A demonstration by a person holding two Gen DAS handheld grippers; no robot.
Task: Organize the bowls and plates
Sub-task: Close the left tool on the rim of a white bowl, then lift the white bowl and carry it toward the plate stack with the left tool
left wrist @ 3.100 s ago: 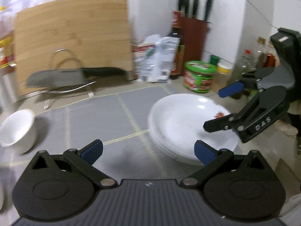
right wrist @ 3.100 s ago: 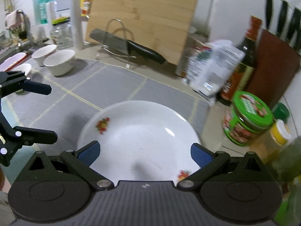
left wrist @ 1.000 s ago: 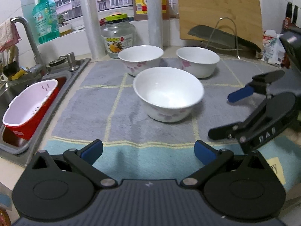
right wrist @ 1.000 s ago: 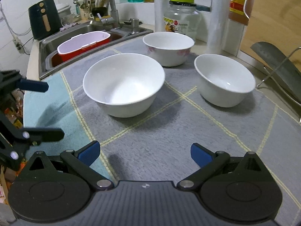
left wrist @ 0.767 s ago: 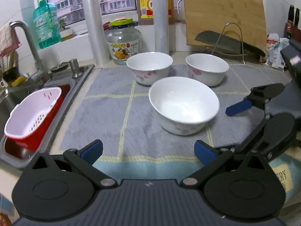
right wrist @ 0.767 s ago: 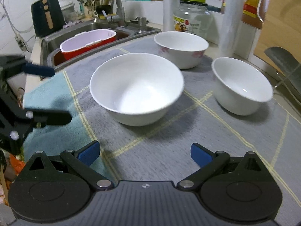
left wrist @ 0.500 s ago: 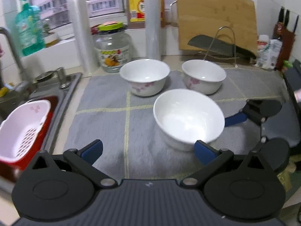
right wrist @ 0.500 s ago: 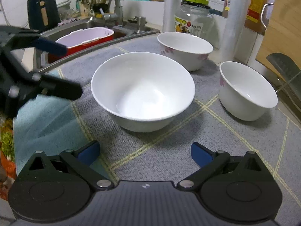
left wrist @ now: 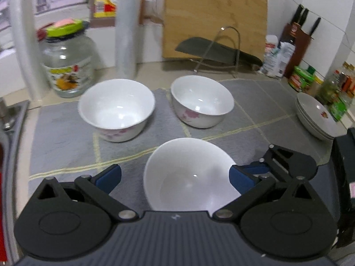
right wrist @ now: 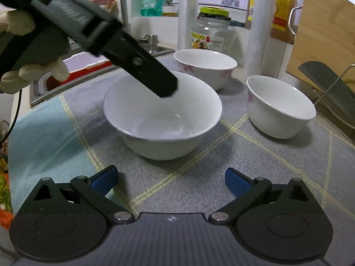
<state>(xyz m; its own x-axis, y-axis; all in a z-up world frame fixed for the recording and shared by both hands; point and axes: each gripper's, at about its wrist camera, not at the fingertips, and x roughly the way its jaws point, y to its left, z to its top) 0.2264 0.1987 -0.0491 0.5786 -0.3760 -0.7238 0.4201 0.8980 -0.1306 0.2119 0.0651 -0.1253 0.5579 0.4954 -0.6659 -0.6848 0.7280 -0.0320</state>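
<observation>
Three white bowls stand on the grey mat. The near bowl (left wrist: 188, 175) lies between the wide-apart fingers of my left gripper (left wrist: 175, 178), which is open; its right pad is at the bowl's right rim. Behind are a left bowl (left wrist: 116, 108) and a right bowl (left wrist: 202, 100), both with pink flowers. A stack of white plates (left wrist: 315, 117) sits at the far right. In the right wrist view my right gripper (right wrist: 170, 180) is open, just short of the near bowl (right wrist: 163, 115). A left gripper finger (right wrist: 144, 66) reaches down over that bowl's rim.
A glass jar (left wrist: 66, 66), plastic-wrap rolls (left wrist: 126, 33), a bamboo board (left wrist: 213, 17) and a cleaver on a wire rack (left wrist: 213, 49) line the back. The sink with a red-and-white basket (right wrist: 86, 64) is at the left. A gloved hand (right wrist: 20, 44) holds the left gripper.
Both grippers swung from the plates to the bowls. In the last second the left gripper came forward and down around the near bowl, and the right gripper drew closer to it.
</observation>
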